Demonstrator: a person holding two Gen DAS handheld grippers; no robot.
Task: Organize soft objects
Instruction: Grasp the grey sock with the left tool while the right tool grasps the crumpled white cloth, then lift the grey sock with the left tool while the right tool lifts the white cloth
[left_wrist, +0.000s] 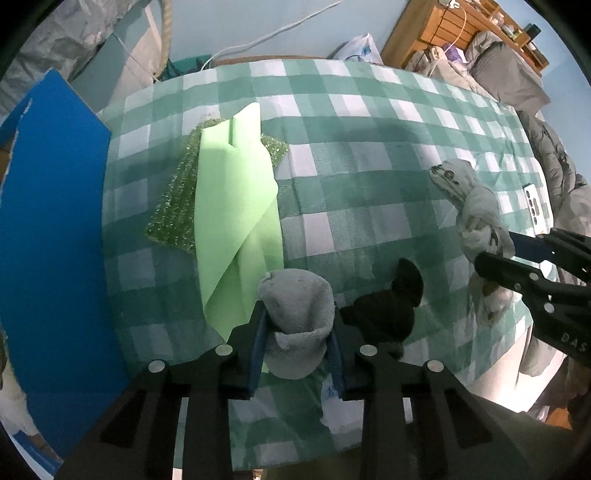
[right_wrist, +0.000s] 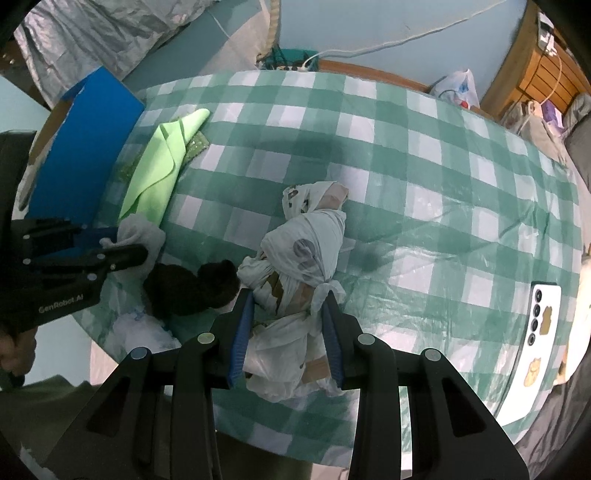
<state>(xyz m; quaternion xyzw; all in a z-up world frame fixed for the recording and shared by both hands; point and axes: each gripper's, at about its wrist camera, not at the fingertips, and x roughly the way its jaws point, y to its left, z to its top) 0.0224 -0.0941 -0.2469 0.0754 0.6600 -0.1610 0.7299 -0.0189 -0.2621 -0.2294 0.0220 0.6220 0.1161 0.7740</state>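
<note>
Left tool (left_wrist: 297, 325): its two blue pads are closed against the sides of a grey sock (left_wrist: 295, 314), low in the centre of the left wrist view. The sock bunches up between them, so this reads as a firm pinch, likely made to lift it.
Left tool pose: it points straight down at the table (left_wrist: 369, 122). In the right wrist view it enters from the left edge, held by a hand (right_wrist: 14, 350) at lower left.
Right tool (right_wrist: 288, 317): narrowed around a knotted white bundle of cloth (right_wrist: 310, 243), low centre of the right wrist view. The pads press into the loose lower folds, below the knot.
Right tool pose: tilted steeply downward, coming in from the right edge of the left wrist view.
Black sock (left_wrist: 388, 306): lies untouched on the table between the two tools, just beside the grey sock.
Green cloth (left_wrist: 236, 206): loosely folded over a glittery green pad (left_wrist: 173, 206), left of centre. They look like an already gathered pile.
Blue board (left_wrist: 51, 240): at the table's left edge.
Phone (right_wrist: 543, 332): at the right edge, well apart from the soft items.
Judgement: both hands seem to be picking up items for sorting.
</note>
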